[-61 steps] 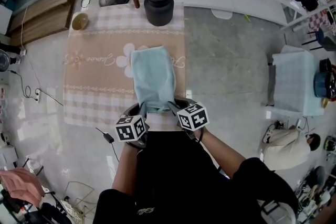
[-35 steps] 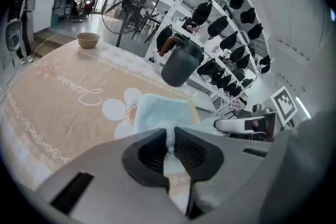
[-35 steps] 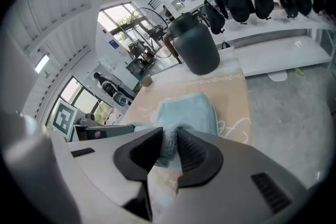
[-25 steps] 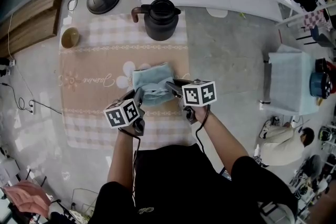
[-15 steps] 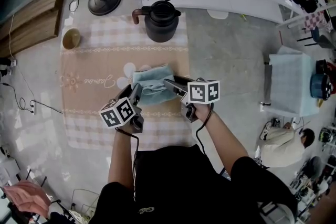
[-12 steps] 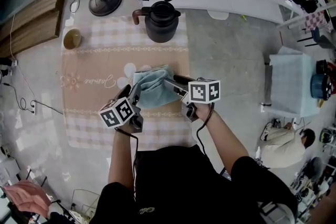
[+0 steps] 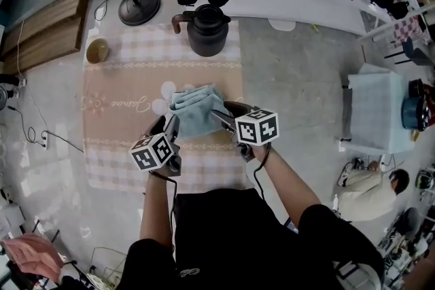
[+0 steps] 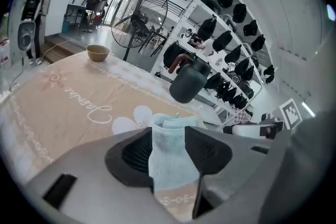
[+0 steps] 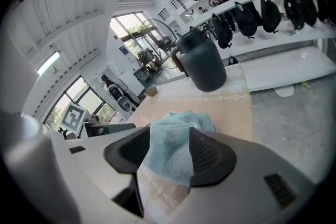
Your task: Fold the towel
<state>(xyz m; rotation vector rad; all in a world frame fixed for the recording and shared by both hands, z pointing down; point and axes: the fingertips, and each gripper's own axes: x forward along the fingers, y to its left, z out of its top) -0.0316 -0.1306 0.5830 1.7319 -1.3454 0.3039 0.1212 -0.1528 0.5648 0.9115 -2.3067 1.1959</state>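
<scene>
A light blue towel (image 7: 194, 107) lies folded in a bunched square on the beige flowered tablecloth (image 7: 122, 81). My left gripper (image 7: 170, 123) sits at the towel's near left edge and my right gripper (image 7: 219, 113) at its near right edge. In the left gripper view the towel (image 8: 169, 157) shows in the gap of the left gripper (image 8: 168, 145), whose jaws stand apart around it without pressing. The right gripper view is alike: the towel (image 9: 169, 157) lies loose between the spread jaws of the right gripper (image 9: 169, 148).
A dark jug (image 7: 206, 27) stands at the cloth's far edge, behind the towel. A small bowl (image 7: 98, 49) sits at the far left corner. A fan base (image 7: 139, 7) and a wooden bench (image 7: 41, 24) are on the floor beyond.
The towel, stretched long earlier, is now doubled over into a short bundle. Both grippers have let go of it, and the left one has drawn back a little toward me.
</scene>
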